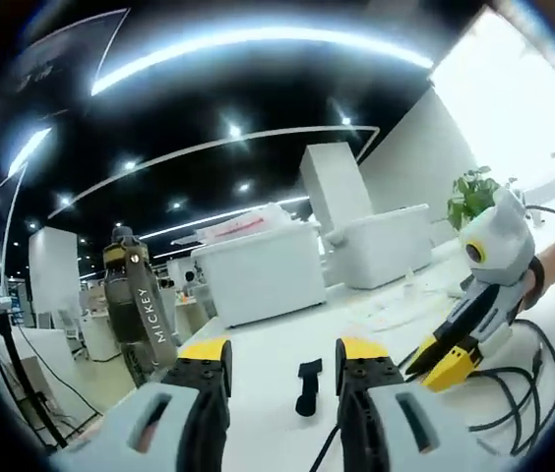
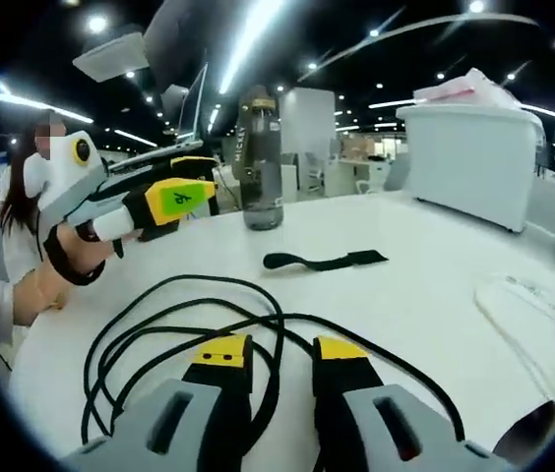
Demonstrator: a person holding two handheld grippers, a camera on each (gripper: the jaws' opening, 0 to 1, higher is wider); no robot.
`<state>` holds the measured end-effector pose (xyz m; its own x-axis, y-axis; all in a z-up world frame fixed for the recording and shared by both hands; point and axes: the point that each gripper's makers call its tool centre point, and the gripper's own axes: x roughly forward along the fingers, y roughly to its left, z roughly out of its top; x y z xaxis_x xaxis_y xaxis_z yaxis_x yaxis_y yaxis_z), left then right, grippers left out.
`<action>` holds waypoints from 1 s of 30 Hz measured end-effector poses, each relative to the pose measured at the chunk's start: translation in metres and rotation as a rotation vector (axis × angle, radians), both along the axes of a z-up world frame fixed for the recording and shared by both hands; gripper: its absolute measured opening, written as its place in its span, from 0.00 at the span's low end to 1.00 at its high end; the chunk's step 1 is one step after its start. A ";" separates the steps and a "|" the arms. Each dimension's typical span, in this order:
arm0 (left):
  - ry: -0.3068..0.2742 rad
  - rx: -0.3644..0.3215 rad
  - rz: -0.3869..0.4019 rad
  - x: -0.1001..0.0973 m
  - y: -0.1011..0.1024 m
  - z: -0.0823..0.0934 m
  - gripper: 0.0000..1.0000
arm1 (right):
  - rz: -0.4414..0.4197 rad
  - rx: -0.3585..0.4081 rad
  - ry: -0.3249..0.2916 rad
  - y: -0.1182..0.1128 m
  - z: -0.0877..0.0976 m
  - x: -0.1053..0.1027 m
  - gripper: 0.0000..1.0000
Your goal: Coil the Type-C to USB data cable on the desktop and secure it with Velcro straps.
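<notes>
Right claw (image 2: pixel 270 356): jaws apart, empty, low over the black cable (image 2: pixel 174 329), which lies in loose loops on the white bench (image 2: pixel 435 295), its strands running across and under the jaw tips. Velcro strap (image 2: pixel 325 261) lies flat beyond the cable, long axis crosswise to the right claw, w/ a bottle (image 2: pixel 260 157) behind it. Left claw (image 1: pixel 283 362): jaws apart, empty; strap (image 1: pixel 308 385) just ahead between its tips, so likely nearer the left.
</notes>
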<state>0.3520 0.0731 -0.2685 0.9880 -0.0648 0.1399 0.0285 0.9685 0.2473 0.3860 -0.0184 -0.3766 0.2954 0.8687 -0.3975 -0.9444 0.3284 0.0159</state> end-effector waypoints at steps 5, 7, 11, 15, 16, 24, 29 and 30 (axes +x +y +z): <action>0.000 -0.011 -0.010 0.001 -0.001 0.000 0.44 | 0.001 -0.033 -0.008 0.002 -0.002 0.004 0.13; 0.004 -0.016 -0.015 0.001 -0.002 -0.001 0.44 | 0.004 -0.043 -0.003 0.003 -0.002 0.006 0.12; 0.005 -0.022 -0.019 0.001 -0.003 0.000 0.44 | 0.046 -0.102 -0.057 0.005 -0.003 0.001 0.11; 0.006 -0.031 -0.018 0.001 -0.001 0.000 0.44 | 0.059 -0.136 -0.078 0.008 -0.004 -0.004 0.05; 0.007 -0.034 -0.016 0.001 0.000 0.000 0.44 | 0.061 -0.151 -0.097 0.009 -0.004 -0.004 0.04; 0.024 -0.044 -0.025 0.001 0.000 -0.004 0.44 | 0.058 -0.228 -0.176 0.003 -0.002 -0.004 0.02; 0.037 -0.022 -0.051 0.001 -0.010 -0.009 0.45 | -0.030 -0.168 -0.288 -0.027 0.025 -0.001 0.01; 0.036 -0.019 -0.068 0.000 -0.015 -0.009 0.45 | -0.046 -0.152 -0.309 -0.036 0.031 -0.002 0.01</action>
<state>0.3516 0.0584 -0.2772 0.9859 -0.1294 0.1063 0.1027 0.9685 0.2267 0.3841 -0.0541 -0.3454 0.4597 0.7892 -0.4073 -0.8810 0.3476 -0.3210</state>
